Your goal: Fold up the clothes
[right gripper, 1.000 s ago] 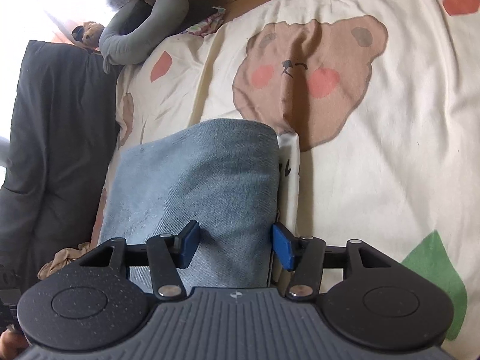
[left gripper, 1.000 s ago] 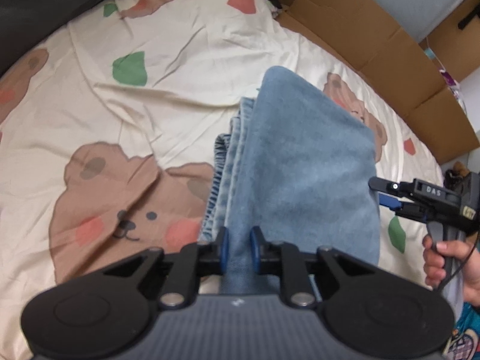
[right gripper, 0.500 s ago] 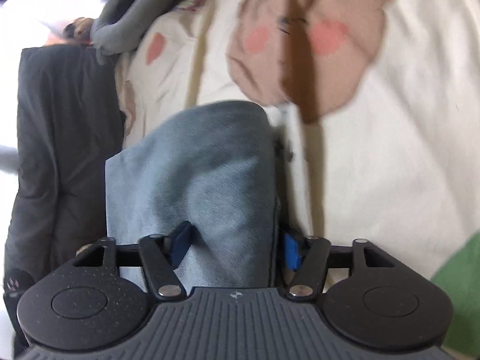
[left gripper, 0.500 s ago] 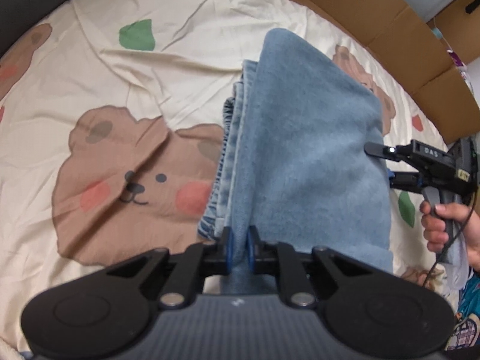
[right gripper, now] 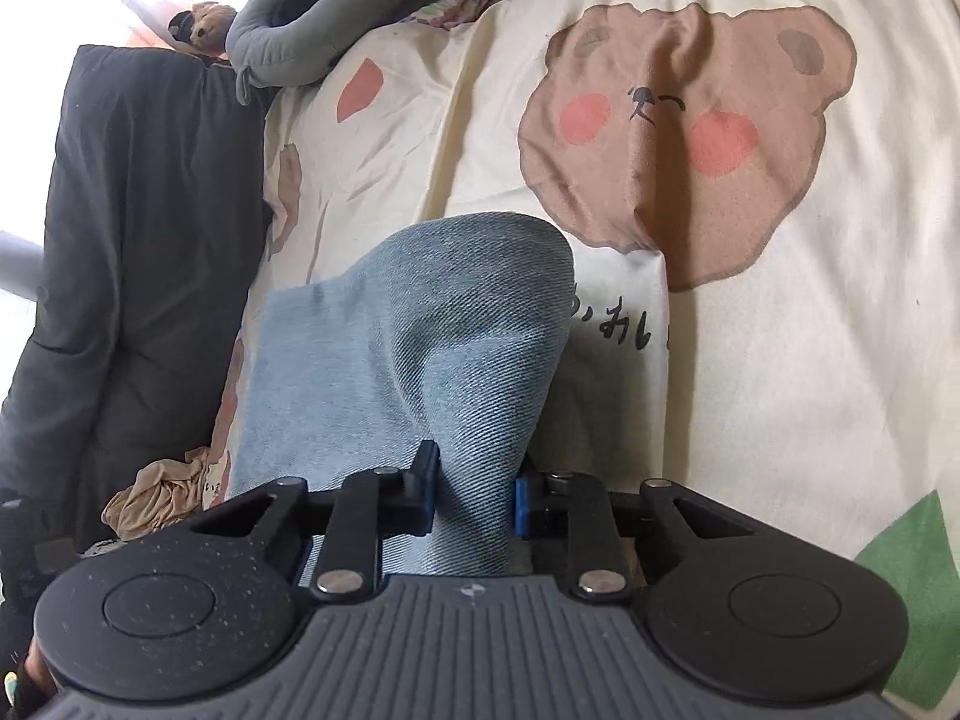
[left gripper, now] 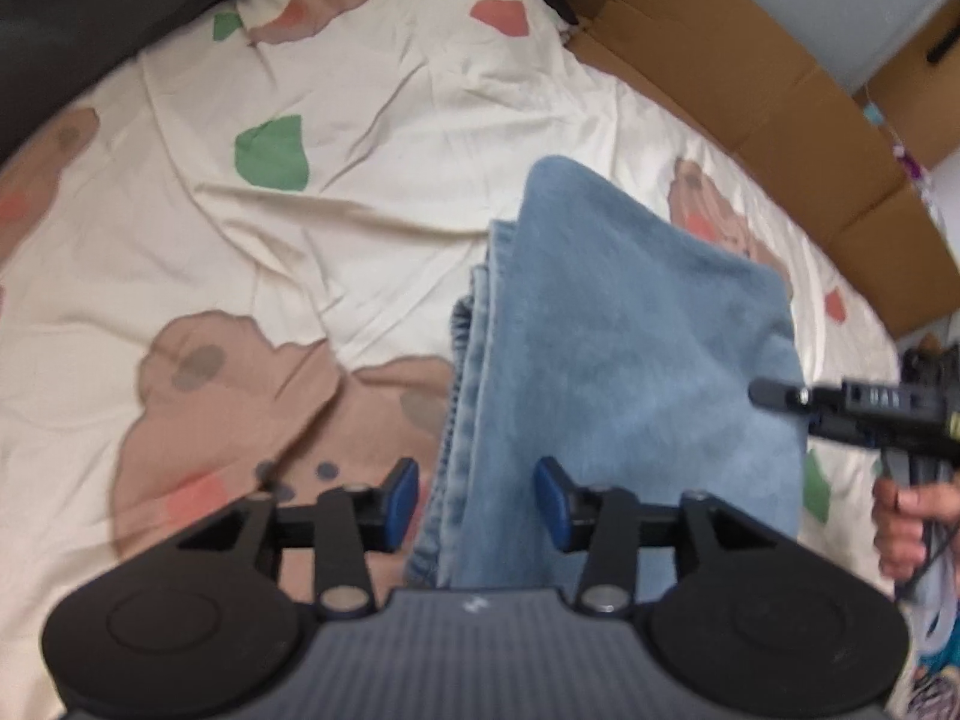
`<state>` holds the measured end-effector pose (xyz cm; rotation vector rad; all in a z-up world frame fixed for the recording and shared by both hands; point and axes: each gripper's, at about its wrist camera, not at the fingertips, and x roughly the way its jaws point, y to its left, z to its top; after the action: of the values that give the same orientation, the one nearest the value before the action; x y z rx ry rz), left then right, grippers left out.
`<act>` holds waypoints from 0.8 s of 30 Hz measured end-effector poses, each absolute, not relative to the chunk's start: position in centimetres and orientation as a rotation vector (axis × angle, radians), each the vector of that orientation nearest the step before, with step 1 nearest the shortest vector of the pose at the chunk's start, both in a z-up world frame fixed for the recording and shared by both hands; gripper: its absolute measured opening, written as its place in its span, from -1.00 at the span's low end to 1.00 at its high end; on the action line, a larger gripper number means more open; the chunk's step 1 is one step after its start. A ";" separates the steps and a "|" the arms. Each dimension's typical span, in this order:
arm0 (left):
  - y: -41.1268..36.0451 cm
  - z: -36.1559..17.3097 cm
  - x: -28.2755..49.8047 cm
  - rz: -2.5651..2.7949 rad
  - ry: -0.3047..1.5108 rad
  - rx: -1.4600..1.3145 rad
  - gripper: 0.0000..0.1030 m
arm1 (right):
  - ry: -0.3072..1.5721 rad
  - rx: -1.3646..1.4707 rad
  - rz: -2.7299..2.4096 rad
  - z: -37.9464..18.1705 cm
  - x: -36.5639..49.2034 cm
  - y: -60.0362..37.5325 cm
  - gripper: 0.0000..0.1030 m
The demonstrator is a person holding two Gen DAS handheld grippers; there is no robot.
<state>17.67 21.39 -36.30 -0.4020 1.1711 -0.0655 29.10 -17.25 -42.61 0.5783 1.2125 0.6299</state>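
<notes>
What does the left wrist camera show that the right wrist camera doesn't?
Only the left wrist view: the brown cardboard boxes beside the bed, and the right gripper seen from outside. Only the right wrist view: the dark grey blanket, the grey curved pillow, and the pads closing on denim. Both: the folded blue denim garment on the cream bear-print bedsheet.

Black Japanese lettering "おい" on bear-print sheet [right gripper: 750, 360]
</notes>
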 end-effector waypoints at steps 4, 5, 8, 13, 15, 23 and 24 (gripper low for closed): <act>22.9 -39.6 18.7 -0.105 1.193 -0.583 0.12 | 1.229 0.578 0.592 -41.7 28.8 -17.0 -0.60; 23.1 -40.3 18.8 -0.117 1.196 -0.624 0.12 | 1.233 0.580 0.590 -41.6 28.8 -17.0 -0.60; 23.3 -41.0 18.7 -0.138 1.180 -0.654 0.14 | 1.243 0.585 0.582 -41.4 28.9 -16.9 -0.60; 22.9 -41.0 18.6 -0.156 1.172 -0.649 0.06 | 1.243 0.592 0.588 -41.4 28.8 -17.3 -0.60; 22.7 -41.0 18.7 -0.158 1.173 -0.655 0.04 | 1.242 0.588 0.588 -41.1 28.6 -17.5 -0.60; 20.3 -41.2 19.1 -0.204 1.182 -0.676 -0.03 | 1.241 0.573 0.550 -39.9 28.2 -20.0 -0.61; 19.8 -41.2 19.2 -0.213 1.183 -0.682 -0.04 | 1.238 0.568 0.540 -39.8 28.2 -20.5 -0.61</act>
<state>19.20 19.82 -41.22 -0.6819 1.1826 -0.2134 28.21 -20.45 -39.79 0.5679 1.2384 0.5401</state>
